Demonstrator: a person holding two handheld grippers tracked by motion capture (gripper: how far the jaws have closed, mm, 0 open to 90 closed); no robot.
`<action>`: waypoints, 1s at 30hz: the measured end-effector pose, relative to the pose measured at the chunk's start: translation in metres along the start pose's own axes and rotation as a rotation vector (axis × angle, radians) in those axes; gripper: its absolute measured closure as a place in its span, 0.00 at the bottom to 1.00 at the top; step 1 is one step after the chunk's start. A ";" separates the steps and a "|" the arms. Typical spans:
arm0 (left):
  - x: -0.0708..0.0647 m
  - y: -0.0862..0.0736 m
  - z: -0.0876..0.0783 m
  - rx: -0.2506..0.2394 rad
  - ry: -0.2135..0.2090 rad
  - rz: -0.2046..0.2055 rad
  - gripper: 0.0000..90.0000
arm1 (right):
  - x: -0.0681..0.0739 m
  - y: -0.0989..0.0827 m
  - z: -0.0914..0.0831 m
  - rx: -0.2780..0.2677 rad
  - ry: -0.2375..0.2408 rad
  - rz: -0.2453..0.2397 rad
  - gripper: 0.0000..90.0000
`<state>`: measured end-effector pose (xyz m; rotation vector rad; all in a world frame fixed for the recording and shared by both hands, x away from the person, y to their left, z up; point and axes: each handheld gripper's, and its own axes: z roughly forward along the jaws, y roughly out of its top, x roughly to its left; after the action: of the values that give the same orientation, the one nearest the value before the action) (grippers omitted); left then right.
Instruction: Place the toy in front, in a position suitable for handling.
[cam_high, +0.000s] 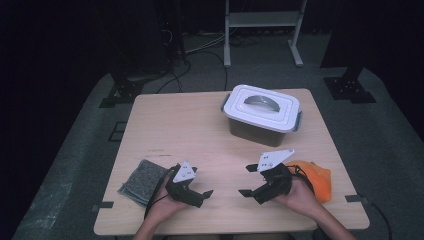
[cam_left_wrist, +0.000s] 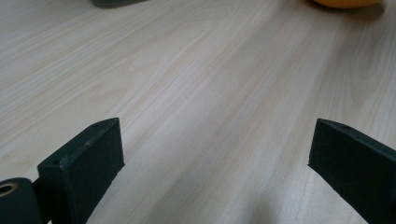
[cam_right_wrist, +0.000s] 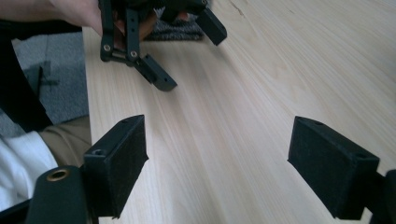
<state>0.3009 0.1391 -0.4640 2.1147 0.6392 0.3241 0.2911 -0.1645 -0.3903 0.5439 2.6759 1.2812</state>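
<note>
Left gripper (cam_high: 200, 187): I see its jaws spread wide, holding nothing, low over the table (cam_high: 200, 130).
Right gripper (cam_high: 248, 181): mine gapes too, empty.
Grey cloth (cam_high: 142, 181): just beside my left hand.
Orange cloth (cam_high: 316, 179): beside my right hand.
Lidded box (cam_high: 262, 114): far side, shut.

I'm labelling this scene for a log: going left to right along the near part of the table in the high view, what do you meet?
Grey cloth → left gripper → right gripper → orange cloth.
</note>
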 end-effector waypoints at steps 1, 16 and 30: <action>0.000 0.000 0.000 0.000 -0.001 -0.001 0.03 | -0.001 0.000 -0.003 0.003 -0.003 -0.004 0.20; 0.000 0.000 0.000 -0.001 -0.001 0.000 0.03 | -0.026 -0.014 -0.058 -0.006 -0.085 0.006 0.19; 0.000 -0.001 0.001 0.003 -0.003 -0.003 0.03 | -0.047 -0.056 -0.094 0.008 -0.138 0.018 0.19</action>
<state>0.3013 0.1386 -0.4658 2.1162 0.6413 0.3182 0.2952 -0.2824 -0.3759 0.6345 2.5703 1.1922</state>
